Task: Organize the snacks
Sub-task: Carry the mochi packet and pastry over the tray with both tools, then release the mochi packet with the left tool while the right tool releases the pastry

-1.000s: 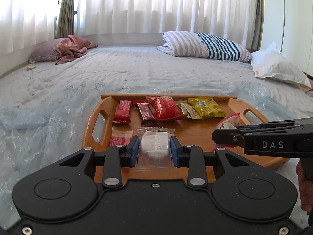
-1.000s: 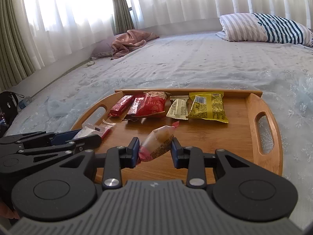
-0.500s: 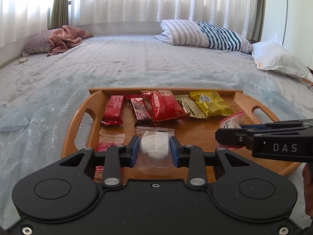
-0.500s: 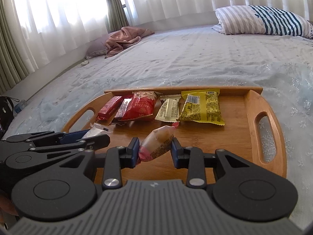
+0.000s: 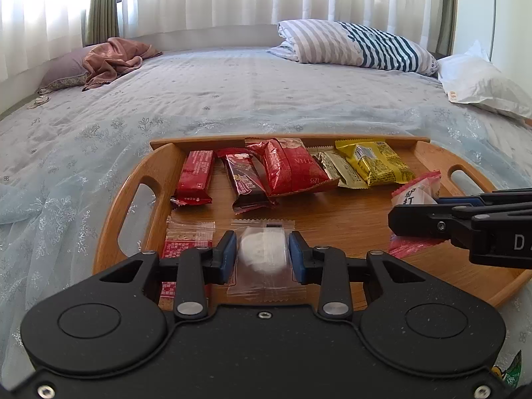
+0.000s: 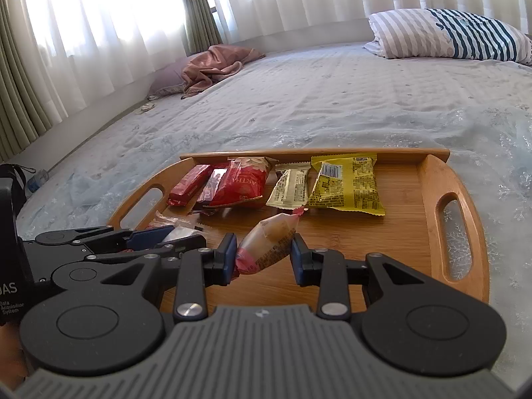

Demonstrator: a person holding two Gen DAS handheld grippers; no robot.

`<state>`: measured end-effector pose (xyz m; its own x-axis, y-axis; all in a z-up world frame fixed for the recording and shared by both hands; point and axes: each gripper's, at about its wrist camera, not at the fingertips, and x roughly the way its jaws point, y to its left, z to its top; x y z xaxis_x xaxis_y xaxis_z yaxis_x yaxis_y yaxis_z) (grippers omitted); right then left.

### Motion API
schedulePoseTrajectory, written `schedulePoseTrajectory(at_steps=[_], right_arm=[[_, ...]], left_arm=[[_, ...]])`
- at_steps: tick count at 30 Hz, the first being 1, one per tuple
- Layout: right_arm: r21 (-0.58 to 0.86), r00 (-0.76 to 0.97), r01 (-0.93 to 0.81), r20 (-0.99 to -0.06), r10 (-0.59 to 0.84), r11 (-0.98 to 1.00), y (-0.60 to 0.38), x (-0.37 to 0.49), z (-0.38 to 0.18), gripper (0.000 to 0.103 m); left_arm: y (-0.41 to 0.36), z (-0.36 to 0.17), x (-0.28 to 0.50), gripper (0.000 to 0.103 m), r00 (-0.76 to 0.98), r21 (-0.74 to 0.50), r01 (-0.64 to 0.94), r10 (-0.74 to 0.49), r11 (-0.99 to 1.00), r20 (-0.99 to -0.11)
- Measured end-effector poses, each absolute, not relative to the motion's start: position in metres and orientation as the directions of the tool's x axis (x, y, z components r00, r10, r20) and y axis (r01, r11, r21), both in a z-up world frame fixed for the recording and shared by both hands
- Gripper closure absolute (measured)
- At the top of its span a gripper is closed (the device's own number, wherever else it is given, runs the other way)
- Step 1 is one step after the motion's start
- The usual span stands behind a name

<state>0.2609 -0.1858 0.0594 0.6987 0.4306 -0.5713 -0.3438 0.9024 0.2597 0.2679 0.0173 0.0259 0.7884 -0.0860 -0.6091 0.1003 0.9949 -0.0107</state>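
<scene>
A wooden tray [image 5: 339, 212] [image 6: 429, 193] lies on the bed. Along its far side lie a red bar [image 5: 195, 177], a dark red bar [image 5: 247, 179], a red bag [image 5: 292, 167] [image 6: 241, 183], a beige bar [image 5: 339, 169] [image 6: 291, 188] and a yellow pack [image 5: 375, 163] [image 6: 345, 183]. My left gripper [image 5: 262, 256] is shut on a clear-wrapped white snack [image 5: 262, 252] over the tray's near left. My right gripper [image 6: 264, 254] is shut on a pink-ended wrapped snack [image 6: 271, 241], also in the left wrist view [image 5: 415, 196], over the tray's near middle.
A clear-and-red packet [image 5: 186, 239] lies on the tray left of my left gripper. On the bed [image 5: 232, 99] are a striped pillow [image 5: 355, 45], a pink cloth [image 5: 113, 56] on a purple pillow, and a white bag [image 5: 478, 83] at right.
Both grippers have shifted a little over the tray, keeping hold of their snacks; the tray now sits more centred and closer in both views.
</scene>
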Motion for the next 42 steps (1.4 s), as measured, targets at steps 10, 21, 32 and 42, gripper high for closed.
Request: schedulePoseTrajectory(at_steps=[10, 21, 32, 42], right_arm=[[0.249, 0.712, -0.331, -0.567, 0.414, 0.910, -0.186, 0.257, 0.066, 0.065], [0.258, 0.724, -0.328, -0.550, 0.417, 0.909, -0.188, 0.254, 0.075, 0.065], [0.271, 0.683, -0.356, -0.578, 0.447, 0.894, -0.166, 0.258, 0.063, 0.065], [0.296, 0.649, -0.368, -0.597, 0.471, 0.882, -0.147, 0.272, 0.049, 0.066]], left_arm=[[0.018, 0.039, 0.259, 0.051, 0.815, -0.018, 0.108, -0.099, 0.994, -0.572], [0.023, 0.065, 0.227, 0.029, 0.860, 0.069, 0.077, -0.032, 0.995, -0.509], [0.047, 0.063, 0.196, 0.027, 0.855, 0.046, 0.035, -0.006, 0.998, -0.518], [0.063, 0.057, 0.180, 0.023, 0.851, 0.030, 0.020, -0.002, 0.999, -0.526]])
